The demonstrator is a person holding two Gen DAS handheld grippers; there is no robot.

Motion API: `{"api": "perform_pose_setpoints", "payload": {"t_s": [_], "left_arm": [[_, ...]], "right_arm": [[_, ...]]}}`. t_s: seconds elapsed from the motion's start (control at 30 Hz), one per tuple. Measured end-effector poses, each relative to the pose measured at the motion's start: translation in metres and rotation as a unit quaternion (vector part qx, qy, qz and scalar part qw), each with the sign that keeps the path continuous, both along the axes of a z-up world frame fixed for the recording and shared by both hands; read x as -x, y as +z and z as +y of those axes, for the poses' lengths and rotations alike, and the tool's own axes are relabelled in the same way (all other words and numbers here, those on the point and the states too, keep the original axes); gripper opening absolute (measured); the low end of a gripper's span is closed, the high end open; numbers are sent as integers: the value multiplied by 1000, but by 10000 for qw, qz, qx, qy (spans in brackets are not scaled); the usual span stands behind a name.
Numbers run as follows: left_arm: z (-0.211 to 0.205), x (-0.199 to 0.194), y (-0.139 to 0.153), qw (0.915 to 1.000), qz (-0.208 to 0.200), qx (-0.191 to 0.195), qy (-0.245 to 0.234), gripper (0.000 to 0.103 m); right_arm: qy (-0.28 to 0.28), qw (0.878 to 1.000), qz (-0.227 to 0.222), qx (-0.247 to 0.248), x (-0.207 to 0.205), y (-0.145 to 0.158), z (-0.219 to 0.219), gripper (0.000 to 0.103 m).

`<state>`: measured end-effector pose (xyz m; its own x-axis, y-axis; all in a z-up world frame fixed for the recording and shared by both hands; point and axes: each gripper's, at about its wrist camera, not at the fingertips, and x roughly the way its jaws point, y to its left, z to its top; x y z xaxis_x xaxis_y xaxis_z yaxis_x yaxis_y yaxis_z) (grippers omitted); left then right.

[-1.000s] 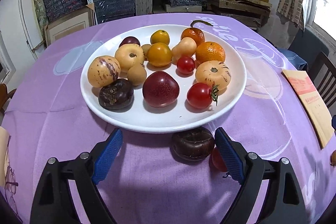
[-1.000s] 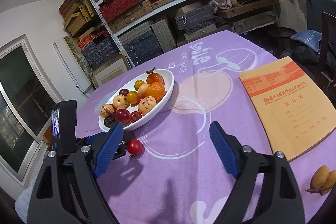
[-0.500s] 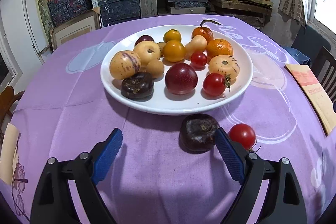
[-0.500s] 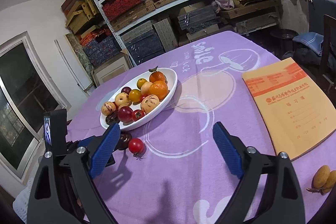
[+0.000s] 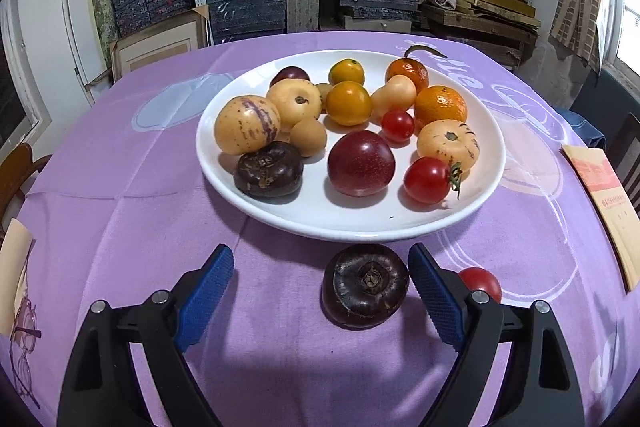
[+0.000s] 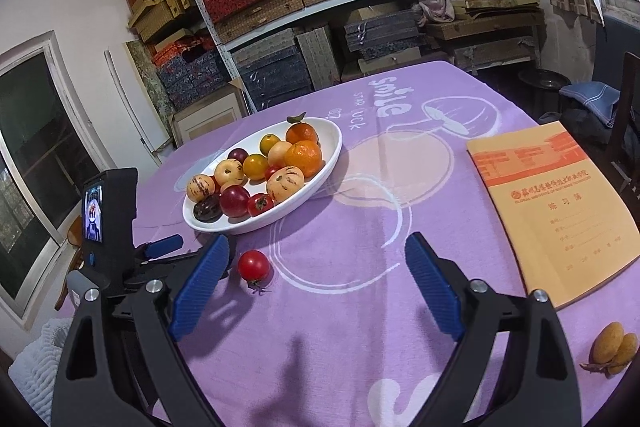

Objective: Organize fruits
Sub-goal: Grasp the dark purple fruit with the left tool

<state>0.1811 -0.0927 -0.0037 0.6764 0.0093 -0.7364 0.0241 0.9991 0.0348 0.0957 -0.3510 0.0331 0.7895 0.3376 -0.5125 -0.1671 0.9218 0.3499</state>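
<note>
Your left gripper (image 5: 320, 287) has its jaws spread wide, with the dark purple fruit (image 5: 365, 285) on the bench between them, just near the plate (image 5: 340, 223). Only your right gripper (image 6: 316, 279), jaws also spread and empty, shows the two yellow fruits (image 6: 614, 347) far right.

Soft daylight, sharp focus, mild shadows (fisheye edges bend, darken).

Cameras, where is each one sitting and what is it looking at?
Left wrist: rides the left hand-held gripper, open, looking down at a dark fruit before the white plate.
Right wrist: rides the right hand-held gripper, open, looking across the purple table; the left hand-held gripper shows.
Shared: plate, loose red tomato.
</note>
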Motion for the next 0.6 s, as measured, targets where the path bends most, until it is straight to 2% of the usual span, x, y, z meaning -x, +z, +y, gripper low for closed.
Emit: {"api": "perform_pose_setpoints", "payload": {"t_s": [0.1,0.23,0.33,0.47,0.57,0.6], "left_arm": [[10,3,-1,9998,98,134,102,90],[16,12,1,9999,0,82,123,86],[13,18,1,10000,3,45,-53,63],[7,23,1,9998,-17,-78,-205,55],[9,23,1,9997,-11,26,-226,52],[10,24,0,9997,3,37,-231,48]], "right_arm": [[36,9998,-11,170,0,0,6,88],[41,9988,-16,488,0,-3,15,88],[69,9976,43,693,-1,-6,21,88],[122,9955,31,939,-1,-8,30,88],[179,9941,19,1067,0,-10,36,88],[210,9938,24,1093,0,-11,38,88]]}}
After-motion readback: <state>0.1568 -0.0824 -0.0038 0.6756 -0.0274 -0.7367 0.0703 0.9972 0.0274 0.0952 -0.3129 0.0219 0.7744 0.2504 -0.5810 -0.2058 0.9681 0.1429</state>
